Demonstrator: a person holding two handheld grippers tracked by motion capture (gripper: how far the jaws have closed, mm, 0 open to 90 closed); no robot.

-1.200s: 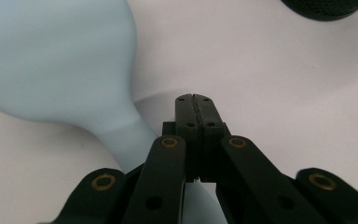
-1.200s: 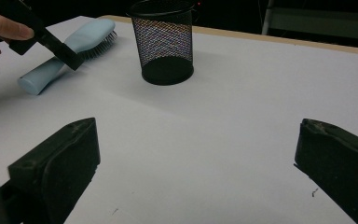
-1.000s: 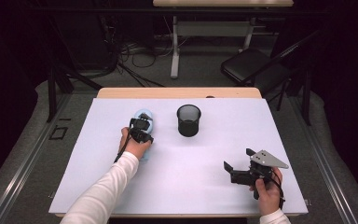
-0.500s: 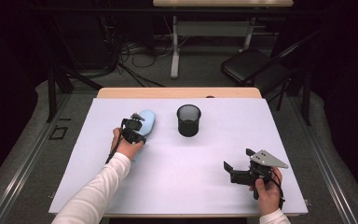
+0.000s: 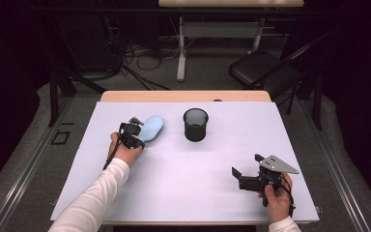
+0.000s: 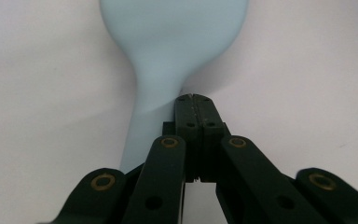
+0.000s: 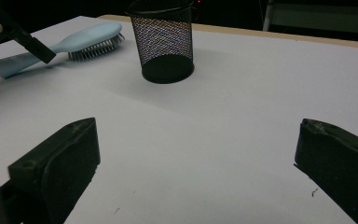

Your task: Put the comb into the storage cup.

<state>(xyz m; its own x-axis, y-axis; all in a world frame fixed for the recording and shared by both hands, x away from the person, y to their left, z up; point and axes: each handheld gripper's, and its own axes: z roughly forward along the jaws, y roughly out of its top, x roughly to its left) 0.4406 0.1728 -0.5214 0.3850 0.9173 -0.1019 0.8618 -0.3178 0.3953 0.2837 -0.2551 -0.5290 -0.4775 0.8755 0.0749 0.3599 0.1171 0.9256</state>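
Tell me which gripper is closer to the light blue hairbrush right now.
Left. The left gripper sits at the hairbrush, its shut jaws beside the handle. The right gripper, jaws open, rests far off near the table's front right, beyond the mesh cup.

On the counter (image 5: 183, 193), the hairbrush (image 5: 150, 127) lies left of the mesh cup (image 5: 195, 124), bristles down. The left gripper (image 5: 136, 126) sits at the brush's handle; the right gripper (image 5: 245, 166) rests near the counter's front right corner, well apart.

The hairbrush (image 6: 168, 51) runs past the left gripper view's top edge — its handle end hidden behind the fingers (image 6: 186, 121).
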